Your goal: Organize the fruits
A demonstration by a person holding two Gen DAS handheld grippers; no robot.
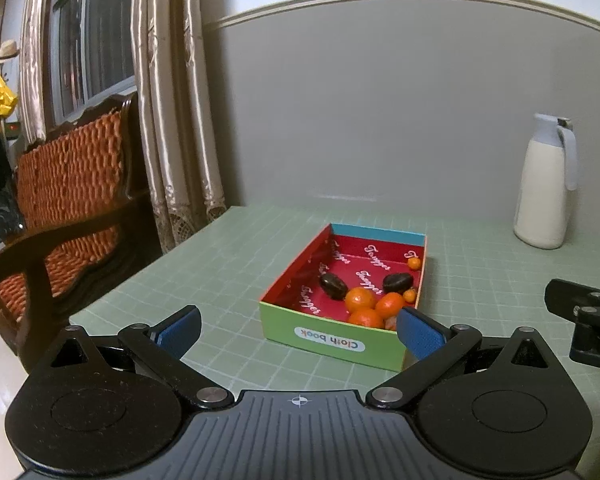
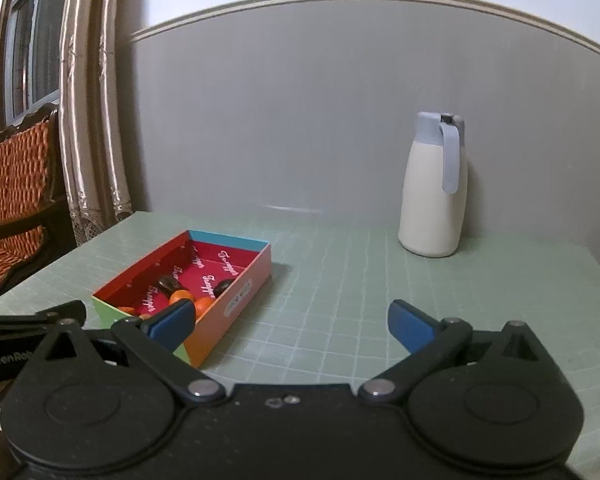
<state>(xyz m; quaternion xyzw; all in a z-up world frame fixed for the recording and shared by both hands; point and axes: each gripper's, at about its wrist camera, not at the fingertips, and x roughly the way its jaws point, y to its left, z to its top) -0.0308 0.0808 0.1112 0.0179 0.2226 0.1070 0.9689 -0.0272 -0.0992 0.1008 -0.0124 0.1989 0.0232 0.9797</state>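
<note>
A colourful open cardboard box (image 1: pixel 332 338) with a red inside stands on the green table. It holds several oranges (image 1: pixel 359 298), two dark oval fruits (image 1: pixel 333 286) and small orange fruits (image 1: pixel 414 263). My left gripper (image 1: pixel 298 330) is open and empty, just in front of the box's near wall. My right gripper (image 2: pixel 290 322) is open and empty, to the right of the box (image 2: pixel 236 304), with its left finger over the box's near corner. Part of the right gripper (image 1: pixel 584 320) shows at the right edge of the left wrist view.
A white jug with a pale blue lid (image 2: pixel 434 188) stands at the back right by the grey wall. A wooden chair with an orange woven back (image 1: pixel 68 184) and curtains (image 1: pixel 176 100) stand left of the table (image 2: pixel 340 280). The table's left edge runs near the box.
</note>
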